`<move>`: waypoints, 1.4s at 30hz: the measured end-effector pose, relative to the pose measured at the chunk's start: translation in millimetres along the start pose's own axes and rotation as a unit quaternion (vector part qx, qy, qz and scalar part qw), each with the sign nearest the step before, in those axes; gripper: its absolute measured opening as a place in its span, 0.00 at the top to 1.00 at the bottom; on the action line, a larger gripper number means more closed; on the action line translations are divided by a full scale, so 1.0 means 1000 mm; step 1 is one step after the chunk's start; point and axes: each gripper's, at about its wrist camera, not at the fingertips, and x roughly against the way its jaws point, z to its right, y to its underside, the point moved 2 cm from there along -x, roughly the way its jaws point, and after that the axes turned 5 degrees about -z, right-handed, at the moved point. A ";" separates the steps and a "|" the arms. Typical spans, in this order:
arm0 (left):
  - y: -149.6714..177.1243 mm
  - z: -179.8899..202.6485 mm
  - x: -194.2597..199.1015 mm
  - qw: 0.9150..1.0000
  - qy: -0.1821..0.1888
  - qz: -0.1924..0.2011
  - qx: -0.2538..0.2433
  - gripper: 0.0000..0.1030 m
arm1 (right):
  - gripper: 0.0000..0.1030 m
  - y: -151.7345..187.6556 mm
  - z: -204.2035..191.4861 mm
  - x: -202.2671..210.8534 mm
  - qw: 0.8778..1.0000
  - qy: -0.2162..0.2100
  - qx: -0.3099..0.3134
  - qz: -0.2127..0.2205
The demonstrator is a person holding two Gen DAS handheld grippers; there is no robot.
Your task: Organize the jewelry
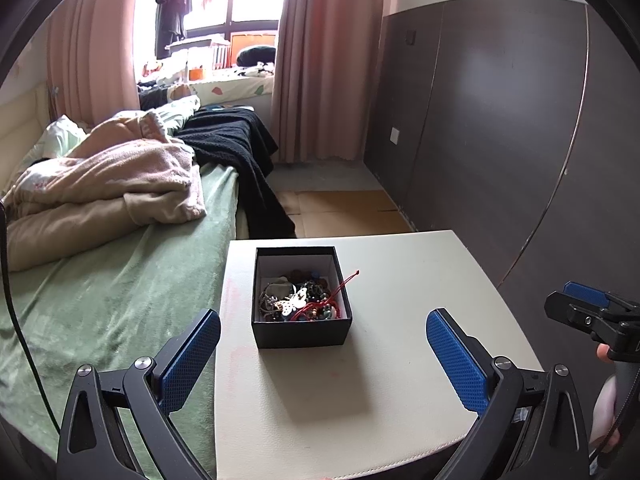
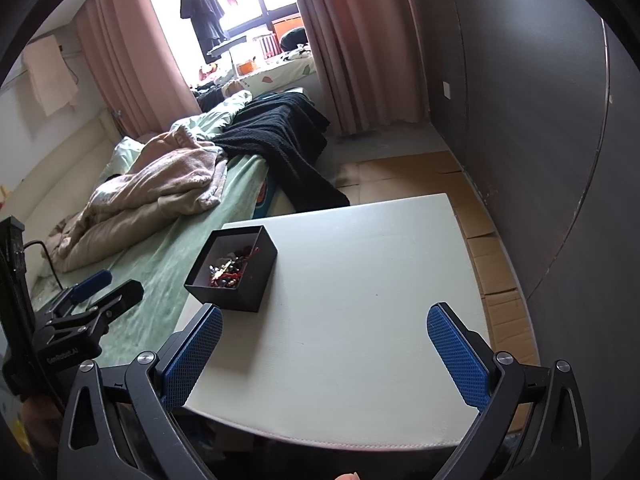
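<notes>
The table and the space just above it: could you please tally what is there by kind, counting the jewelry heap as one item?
Black boxes: 1, black box
Jewelry heaps: 1, jewelry heap, inside the box
Grippers: 2, left gripper and right gripper, both open and empty
Total: 4, all on or above the white table

— Left wrist view: looking forward and slightly down between own spread fingers, squarely onto the black box (image 1: 301, 297) near the left edge of the white table (image 1: 400, 360); fairly near.

— Right wrist view: set further right, angled down and leftward across the same table (image 2: 360, 300), box (image 2: 232, 270) off to the left, somewhat farther.

— Shared: table, box, bed (image 1: 120, 300), curtains (image 1: 328, 60), window, dark wall panels.

— Also catching each other: right gripper (image 1: 588, 312) at the left view's right edge, left gripper (image 2: 96, 292) at the right view's left edge.
</notes>
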 end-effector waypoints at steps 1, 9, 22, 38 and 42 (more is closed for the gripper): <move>0.000 0.000 0.001 1.000 0.001 0.001 0.001 0.01 | 0.00 0.001 -0.001 0.001 1.000 -0.001 0.000 0.001; 0.002 0.002 0.006 1.000 0.002 0.007 0.000 0.01 | 0.00 0.002 -0.004 0.004 1.000 -0.003 0.002 0.006; 0.001 0.004 0.008 1.000 0.003 0.012 -0.001 0.01 | 0.00 0.002 -0.006 0.008 1.000 -0.002 0.002 0.011; 0.001 0.004 0.009 1.000 0.004 0.012 0.000 0.01 | 0.00 0.001 -0.003 0.010 1.000 0.004 0.005 0.012; 0.001 0.003 0.010 1.000 0.005 0.013 0.001 0.01 | 0.00 0.000 -0.001 0.011 1.000 0.011 0.009 0.014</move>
